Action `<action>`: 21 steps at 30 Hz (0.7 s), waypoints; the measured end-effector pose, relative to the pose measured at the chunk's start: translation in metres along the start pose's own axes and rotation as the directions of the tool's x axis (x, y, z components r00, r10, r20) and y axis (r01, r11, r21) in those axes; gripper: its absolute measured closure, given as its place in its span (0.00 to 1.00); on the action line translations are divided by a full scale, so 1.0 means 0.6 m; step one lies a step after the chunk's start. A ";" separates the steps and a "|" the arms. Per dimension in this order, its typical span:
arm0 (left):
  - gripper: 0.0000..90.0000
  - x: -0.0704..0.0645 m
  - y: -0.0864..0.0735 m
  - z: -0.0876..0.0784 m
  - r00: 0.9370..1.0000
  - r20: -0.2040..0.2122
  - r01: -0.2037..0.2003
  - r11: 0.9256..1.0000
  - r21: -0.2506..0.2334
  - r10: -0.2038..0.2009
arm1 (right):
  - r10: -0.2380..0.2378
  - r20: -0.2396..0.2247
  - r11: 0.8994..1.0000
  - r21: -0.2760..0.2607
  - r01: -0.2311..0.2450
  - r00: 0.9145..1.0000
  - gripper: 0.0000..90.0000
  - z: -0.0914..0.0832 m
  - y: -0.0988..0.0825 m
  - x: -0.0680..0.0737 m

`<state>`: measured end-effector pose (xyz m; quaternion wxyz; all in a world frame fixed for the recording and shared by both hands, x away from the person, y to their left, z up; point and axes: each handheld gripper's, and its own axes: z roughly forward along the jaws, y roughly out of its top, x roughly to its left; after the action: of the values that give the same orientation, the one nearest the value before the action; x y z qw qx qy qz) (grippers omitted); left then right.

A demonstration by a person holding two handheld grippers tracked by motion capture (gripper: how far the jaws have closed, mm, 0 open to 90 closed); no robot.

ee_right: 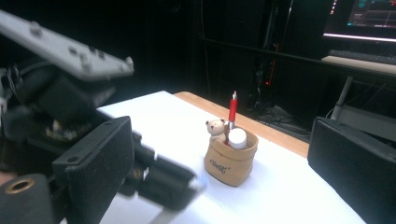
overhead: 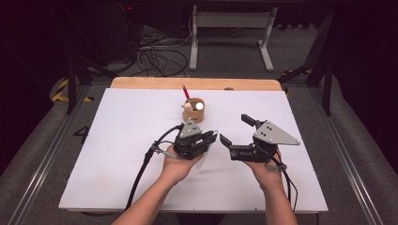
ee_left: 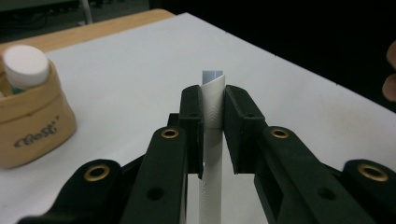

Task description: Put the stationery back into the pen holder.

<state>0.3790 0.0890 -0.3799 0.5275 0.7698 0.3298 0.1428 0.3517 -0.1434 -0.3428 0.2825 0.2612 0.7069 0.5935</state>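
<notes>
We see both forearms come in from the near edge of the desk (overhead: pixel 117 140), palms turned up, each hand cupping its gripper from below over the white sheet. The left gripper (overhead: pixel 210 139) sits just left of the middle, tilted toward the right and a little away from the person, its grey plate on top and its cable trailing back down to the left. Its jaws are nearly closed and clamp a white pen (ee_left: pixel 212 112): in the left gripper view the pads press on both sides of the barrel, whose grey tip pokes up above them while the rest runs down between the jaws. In the high view the pen slants down from the jaws toward the near side, clear of the desk. The right gripper (overhead: pixel 233 128) is held near it, well right of the middle, pointing left toward the left gripper. Its jaws stand wide with nothing between them. Beyond both hands, near the far edge, stands a tan pouch (overhead: pixel 195 114) with a red pen (overhead: pixel 186 92), a small bear and a white cap in it.
</notes>
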 end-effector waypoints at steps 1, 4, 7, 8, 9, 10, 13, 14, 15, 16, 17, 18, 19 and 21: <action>0.87 0.002 0.003 -0.004 1.000 0.001 0.000 1.000 -0.013 0.000 | 0.004 -0.001 1.000 0.002 -0.004 1.000 0.09 0.002 -0.001 0.001; 0.87 0.006 0.010 -0.015 1.000 0.001 0.011 0.999 -0.042 -0.011 | 0.015 -0.003 1.000 0.021 -0.015 1.000 0.11 0.006 -0.003 0.002; 0.87 0.009 0.018 -0.024 1.000 -0.004 0.011 0.998 -0.066 -0.011 | 0.026 -0.010 0.999 0.035 -0.026 1.000 0.13 0.010 -0.005 0.005; 0.87 0.009 0.021 -0.027 1.000 -0.002 0.010 0.997 -0.072 -0.010 | 0.031 -0.011 0.999 0.041 -0.031 0.999 0.15 0.012 -0.006 0.005; 0.87 0.010 0.023 -0.030 1.000 -0.002 0.011 0.997 -0.082 -0.011 | 0.036 -0.017 0.998 0.044 -0.035 0.999 0.16 0.014 -0.007 0.006; 0.87 0.010 0.026 -0.033 1.000 -0.004 0.009 0.996 -0.088 -0.009 | 0.045 -0.026 0.998 0.054 -0.044 0.999 0.18 0.015 -0.008 0.007; 0.87 0.011 0.032 -0.041 1.000 -0.003 0.007 0.994 -0.111 -0.008 | 0.064 -0.047 0.996 0.070 -0.061 0.997 0.21 0.022 -0.011 0.010; 0.87 0.011 0.034 -0.043 1.000 0.000 0.010 0.993 -0.116 -0.010 | 0.069 -0.052 0.995 0.076 -0.064 0.996 0.22 0.024 -0.012 0.011; 0.87 0.011 0.036 -0.046 1.000 0.000 0.009 0.992 -0.122 -0.009 | 0.074 -0.056 0.994 0.080 -0.069 0.996 0.22 0.026 -0.013 0.012; 0.87 0.011 0.037 -0.047 1.000 0.004 0.014 0.991 -0.130 -0.014 | 0.080 -0.062 0.994 0.084 -0.075 0.995 0.23 0.027 -0.014 0.013; 0.87 0.011 0.038 -0.049 1.000 0.005 0.014 0.991 -0.134 -0.014 | 0.087 -0.068 0.993 0.088 -0.081 0.994 0.24 0.029 -0.014 0.014; 0.87 0.011 0.039 -0.051 1.000 0.005 0.012 0.990 -0.138 -0.011 | 0.095 -0.074 0.992 0.092 -0.088 0.993 0.25 0.031 -0.015 0.015; 0.87 0.011 0.040 -0.052 1.000 0.000 0.009 0.990 -0.141 -0.010 | 0.102 -0.079 0.991 0.095 -0.095 0.992 0.25 0.032 -0.016 0.016; 0.87 0.010 0.043 -0.054 1.000 -0.001 0.012 0.989 -0.148 -0.012 | 0.123 -0.100 0.989 0.100 -0.114 0.987 0.29 0.036 -0.018 0.017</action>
<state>0.3742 0.1101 -0.3445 0.5836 0.7265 0.3234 0.1642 0.3595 -0.1229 -0.3575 0.1961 0.2838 0.7312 0.5886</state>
